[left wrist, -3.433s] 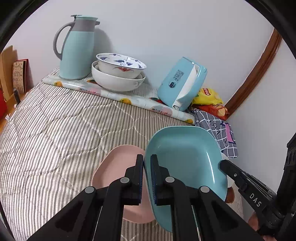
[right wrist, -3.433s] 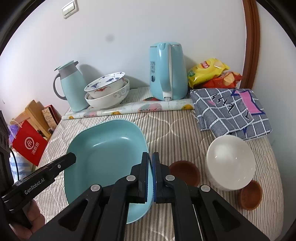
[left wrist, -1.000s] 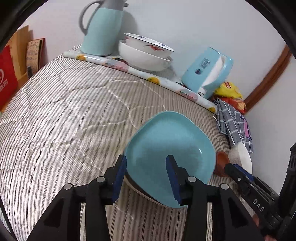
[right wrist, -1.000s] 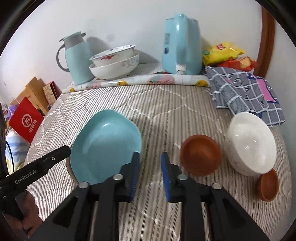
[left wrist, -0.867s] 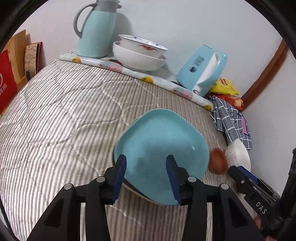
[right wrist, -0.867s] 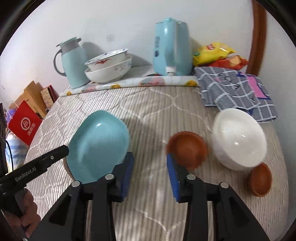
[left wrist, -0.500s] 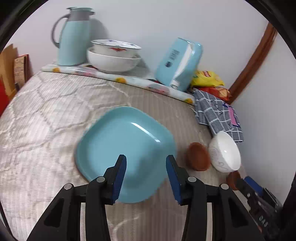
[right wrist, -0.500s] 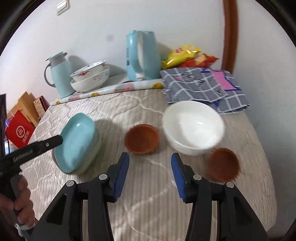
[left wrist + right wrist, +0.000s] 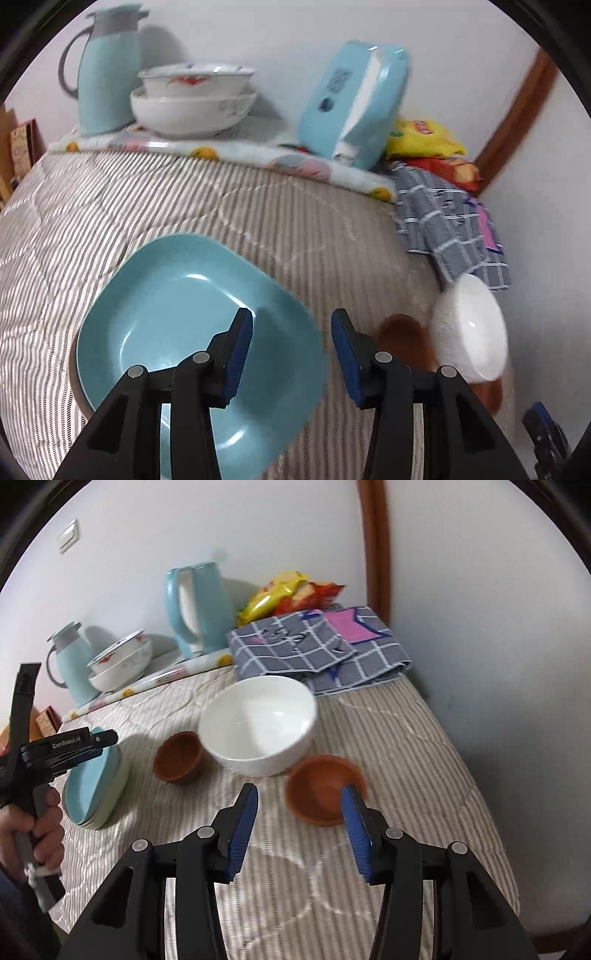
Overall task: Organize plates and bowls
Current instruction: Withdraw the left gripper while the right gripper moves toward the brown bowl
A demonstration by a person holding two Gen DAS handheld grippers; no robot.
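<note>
Right gripper point(image 9: 299, 825), jaws spread and empty, should straddle the near rim of the small brown clay bowl point(image 9: 325, 788) squarely, avoiding the adjacent white ceramic bowl point(image 9: 258, 723).

I see the plate point(image 9: 173, 314) on the bed point(image 9: 258, 229), left. Right of it sit two cups point(image 9: 177, 757) flanking the bowl point(image 9: 258, 723); cloth point(image 9: 317, 650) lies behind.

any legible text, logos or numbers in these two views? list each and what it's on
"GenRobot.AI": on the left gripper body, seen in the right wrist view.
Label on the blue kettle: blurred, unreadable.
Logo on the yellow snack bag: too blurred to read.
Nothing else legible.
</note>
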